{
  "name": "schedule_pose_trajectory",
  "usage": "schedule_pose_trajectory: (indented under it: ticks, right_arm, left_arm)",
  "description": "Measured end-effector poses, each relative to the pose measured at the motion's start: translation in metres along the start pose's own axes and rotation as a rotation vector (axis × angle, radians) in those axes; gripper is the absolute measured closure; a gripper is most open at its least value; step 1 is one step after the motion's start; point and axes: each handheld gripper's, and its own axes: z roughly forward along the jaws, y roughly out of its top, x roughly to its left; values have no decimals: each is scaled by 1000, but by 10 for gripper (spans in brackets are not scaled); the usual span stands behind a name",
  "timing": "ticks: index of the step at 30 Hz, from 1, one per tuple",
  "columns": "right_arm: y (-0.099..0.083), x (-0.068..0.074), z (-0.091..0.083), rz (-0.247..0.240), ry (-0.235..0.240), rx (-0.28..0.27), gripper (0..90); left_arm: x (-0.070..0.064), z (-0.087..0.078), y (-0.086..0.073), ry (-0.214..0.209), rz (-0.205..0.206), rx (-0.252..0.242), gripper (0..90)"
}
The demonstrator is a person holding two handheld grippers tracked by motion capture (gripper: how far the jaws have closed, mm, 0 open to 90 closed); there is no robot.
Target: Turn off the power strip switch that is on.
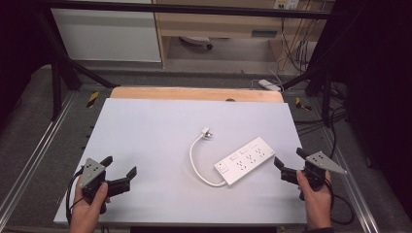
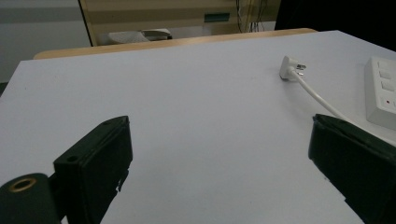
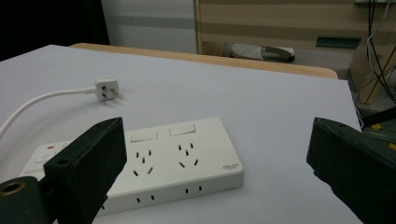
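Observation:
A white power strip [image 1: 245, 160] lies on the white table [image 1: 145, 126], right of the middle, with several sockets and switches on top [image 3: 168, 161]. Its white cable [image 1: 194, 160] curves left and back to a white plug [image 1: 207, 132] lying flat [image 2: 290, 68] [image 3: 106, 88]. My left gripper [image 1: 119, 170] rests near the table's front left corner, open, with nothing between its jaws. My right gripper [image 1: 290, 162] sits just right of the strip's near end, also open and holding nothing. A hand holds each gripper from below.
A wooden board edge [image 1: 194, 93] runs along the table's far side. Beyond it stand a wooden cabinet [image 1: 218, 24] and hanging wires [image 1: 296, 43]. Black frame bars [image 1: 63, 68] flank the table, with grey floor around.

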Motion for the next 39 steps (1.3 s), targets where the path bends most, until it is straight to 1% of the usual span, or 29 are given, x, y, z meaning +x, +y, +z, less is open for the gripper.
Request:
schedule_pose_trajectory:
  ticks: [3,4,8,17,20,23,26,28,30,32,33,38,39]
  right_arm:
    - [1,1,-1,1,-8,4,43]
    - [2,1,-1,-3,-9,5,43]
    - [4,2,-3,5,-8,10,43]
    - [7,5,-6,-12,-6,22,32]
    - [8,6,-7,-3,-10,18,31]
    - [12,8,-8,-4,-13,8,24]
    - [18,13,-10,1,-27,-23,20]
    - [22,16,-11,-12,-31,-35,18]
    - [25,19,-12,-10,-31,-31,24]
    - [27,21,-13,5,-12,-33,37]
    - [28,22,-13,3,-9,-31,43]
    - [35,27,-14,0,3,-23,103]
    - [36,28,-14,5,5,-20,124]
  left_arm:
    - [-1,1,0,-5,-6,-1,65]
    - [-1,1,0,-7,-4,-1,65]
    - [-1,1,0,-9,1,2,64]
    - [-1,1,0,-14,4,3,63]
    - [-1,1,0,-12,1,1,62]
    - [-1,1,0,-10,-1,1,63]
    - [-1,1,0,-10,0,4,62]
    - [-1,1,0,-9,-1,5,62]
    - [0,1,0,-7,-1,5,63]
    - [0,0,0,-6,-1,5,62]
    - [0,1,0,-6,-3,4,63]
    - [0,1,-1,-4,-4,4,63]
    - [0,1,-1,-5,-4,5,62]
